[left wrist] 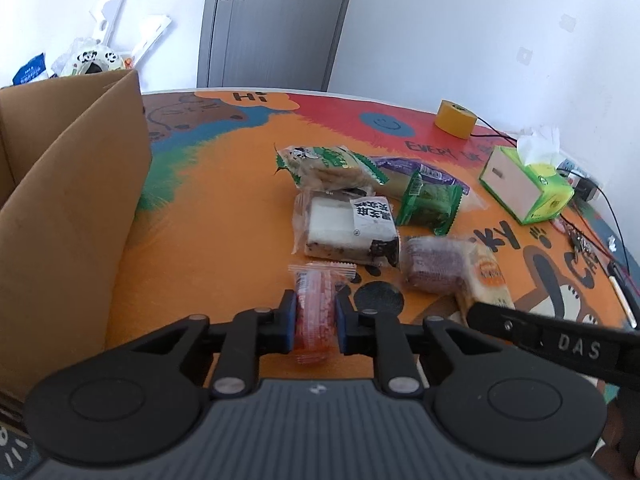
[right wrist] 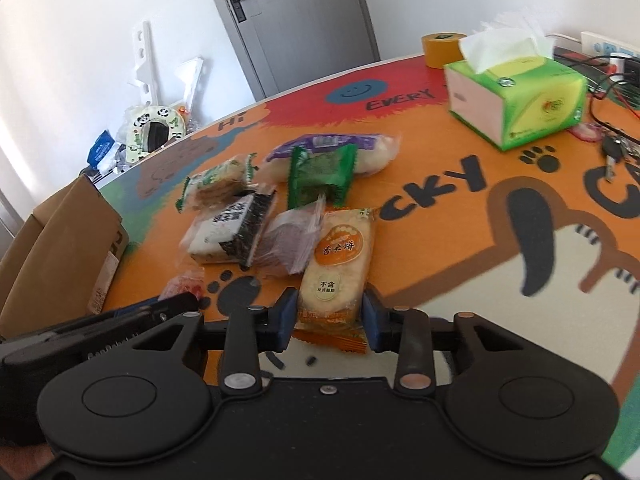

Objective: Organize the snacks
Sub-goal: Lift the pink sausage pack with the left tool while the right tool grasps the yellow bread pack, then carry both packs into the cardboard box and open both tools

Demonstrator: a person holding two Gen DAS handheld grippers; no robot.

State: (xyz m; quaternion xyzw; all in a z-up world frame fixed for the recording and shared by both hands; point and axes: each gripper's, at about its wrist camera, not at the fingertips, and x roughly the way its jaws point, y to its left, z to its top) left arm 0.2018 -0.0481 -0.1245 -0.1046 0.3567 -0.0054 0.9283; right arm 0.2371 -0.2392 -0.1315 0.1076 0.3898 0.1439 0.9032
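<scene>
My left gripper (left wrist: 316, 307) is shut on a red-and-pink snack packet (left wrist: 316, 316), held just above the colourful table mat (left wrist: 224, 216). In the right wrist view the same packet (right wrist: 184, 284) shows at the left. My right gripper (right wrist: 329, 314) is shut on the near end of an orange rice cracker packet (right wrist: 340, 264), its blue pads touching both sides. Beyond lie a black-and-white cake packet (right wrist: 232, 228), a purple bun packet (right wrist: 288, 240), a dark green packet (right wrist: 320, 176), a purple-topped packet (right wrist: 332, 148) and a light green biscuit packet (right wrist: 218, 182).
An open cardboard box (left wrist: 72, 200) stands at the table's left side. A green tissue box (right wrist: 516, 96), a yellow tape roll (right wrist: 440, 48), keys (right wrist: 616, 148) and cables sit at the back right. A grey door (left wrist: 276, 20) is behind the table.
</scene>
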